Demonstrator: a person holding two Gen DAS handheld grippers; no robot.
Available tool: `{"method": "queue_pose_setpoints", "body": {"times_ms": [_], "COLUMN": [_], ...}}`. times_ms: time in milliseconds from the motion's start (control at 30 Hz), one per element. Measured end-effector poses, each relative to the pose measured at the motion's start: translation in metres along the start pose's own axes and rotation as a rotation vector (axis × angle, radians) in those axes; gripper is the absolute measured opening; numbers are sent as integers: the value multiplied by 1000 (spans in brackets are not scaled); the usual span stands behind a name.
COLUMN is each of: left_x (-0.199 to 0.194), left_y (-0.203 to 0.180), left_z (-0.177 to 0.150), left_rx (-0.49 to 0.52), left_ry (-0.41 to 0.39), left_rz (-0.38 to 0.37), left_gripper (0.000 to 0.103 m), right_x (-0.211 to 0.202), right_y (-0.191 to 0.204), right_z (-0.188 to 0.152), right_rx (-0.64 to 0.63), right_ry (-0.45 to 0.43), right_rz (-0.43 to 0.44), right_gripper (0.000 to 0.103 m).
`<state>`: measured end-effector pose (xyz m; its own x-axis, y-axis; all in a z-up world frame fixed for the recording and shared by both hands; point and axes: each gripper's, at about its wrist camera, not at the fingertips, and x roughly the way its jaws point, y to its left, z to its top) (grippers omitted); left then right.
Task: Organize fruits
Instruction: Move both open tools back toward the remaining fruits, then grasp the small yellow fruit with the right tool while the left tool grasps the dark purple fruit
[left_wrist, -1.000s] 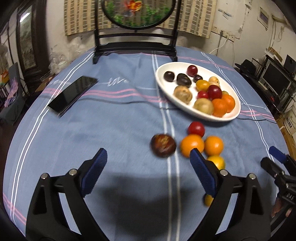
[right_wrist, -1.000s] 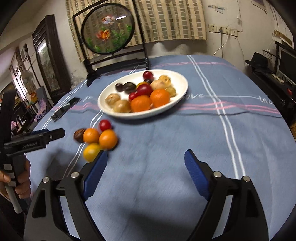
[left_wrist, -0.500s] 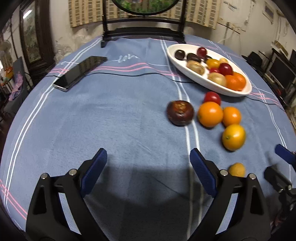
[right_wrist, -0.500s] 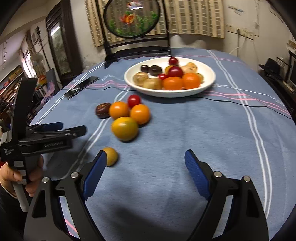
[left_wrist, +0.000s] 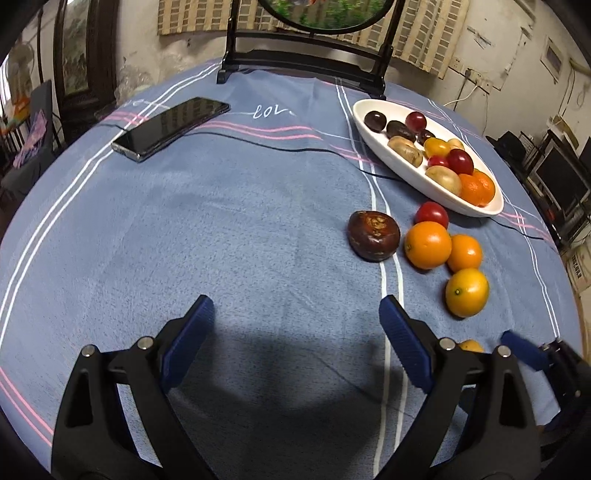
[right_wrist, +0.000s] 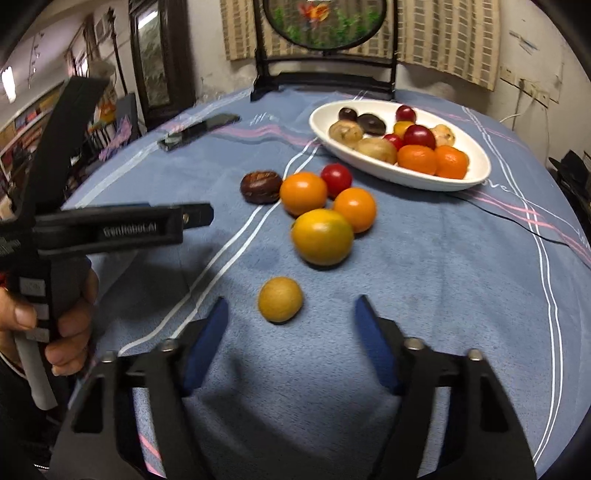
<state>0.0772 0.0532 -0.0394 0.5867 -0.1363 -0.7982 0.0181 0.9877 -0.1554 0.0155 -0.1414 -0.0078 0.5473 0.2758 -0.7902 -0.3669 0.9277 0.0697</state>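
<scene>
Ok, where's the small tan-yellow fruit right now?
In the right wrist view the small tan-yellow fruit lies on the tablecloth just ahead of the closing right gripper, nearer than the yellow-orange citrus.

Six loose fruits (right_wrist: 321, 236), perhaps eleven in one white dish (right_wrist: 480, 173), one phone (left_wrist: 170, 127).

A blue striped tablecloth (left_wrist: 221, 221) is spread out. On it, a black smartphone (left_wrist: 170, 127) is laid flat, and beyond it a dark-framed round decorative screen (right_wrist: 325, 22) is stood.
</scene>
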Motion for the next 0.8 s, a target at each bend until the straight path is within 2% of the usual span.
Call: {"method": "queue_pose_setpoints", "body": {"times_ms": [67,167,233,267,500,800], "left_x": [1,1,1,1,3,5], "left_y": [0,-1,-1,-1,0,-3], "left_z": [0,0,-1,0,0,-1], "left_rx": [-5,1,4,4,0,15], "left_ry": [3,1,1,3,20,27], "left_rz": [-3,-3,-1,-2,-6,13], "left_gripper": [92,92,92,92,92,92], "right_x": [7,14,16,16,9,-9], "right_y": [3,6,7,6,-9,-47], "right_z": [1,5,7,8,3,-9], "right_rx": [-10,-8,-5,0,55,123], "right_ry": [29,50,55,57,36,12], "right_rz": [-5,-7,-18,-19,6,-85], "right_gripper": [52,48,37,27,27,26]}}
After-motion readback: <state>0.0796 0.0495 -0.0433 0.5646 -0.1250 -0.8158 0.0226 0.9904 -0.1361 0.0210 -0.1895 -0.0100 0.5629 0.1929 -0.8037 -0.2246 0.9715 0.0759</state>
